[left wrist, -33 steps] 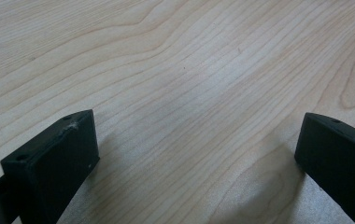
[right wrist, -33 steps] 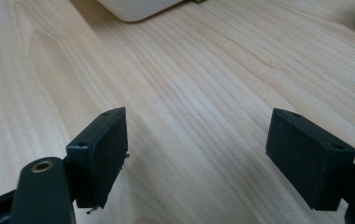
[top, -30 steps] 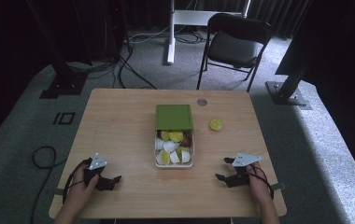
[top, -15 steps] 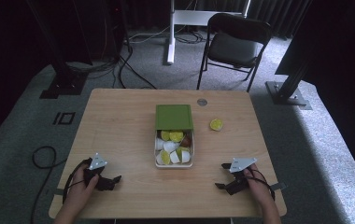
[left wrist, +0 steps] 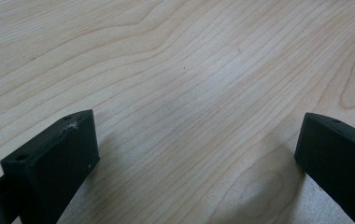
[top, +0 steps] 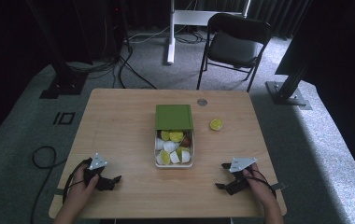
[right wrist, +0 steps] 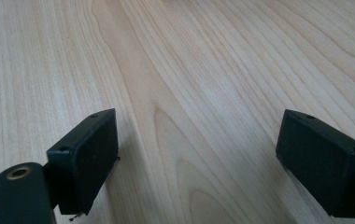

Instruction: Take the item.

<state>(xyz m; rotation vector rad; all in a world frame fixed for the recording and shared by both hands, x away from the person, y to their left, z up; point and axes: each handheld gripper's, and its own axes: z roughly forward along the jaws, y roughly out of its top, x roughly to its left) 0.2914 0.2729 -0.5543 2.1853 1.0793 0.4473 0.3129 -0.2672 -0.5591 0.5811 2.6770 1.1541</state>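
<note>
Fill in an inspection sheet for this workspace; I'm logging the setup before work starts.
Surface: light wooden table, bare wood between the jaws in both gripper views.
Job's things: white rectangular container of yellow-green and white pieces at table centre, green square lid lying over its far end; a yellow-green citrus half apart, to its right.
Clutter: small round grey disc near the far edge.
Grippers: left gripper open, empty; right gripper open, empty, its jaws have just been opening.
Cables: black cables on the floor; a loop left of the table.
Surroundings: black folding chair, grey carpet, dark stands.
</note>
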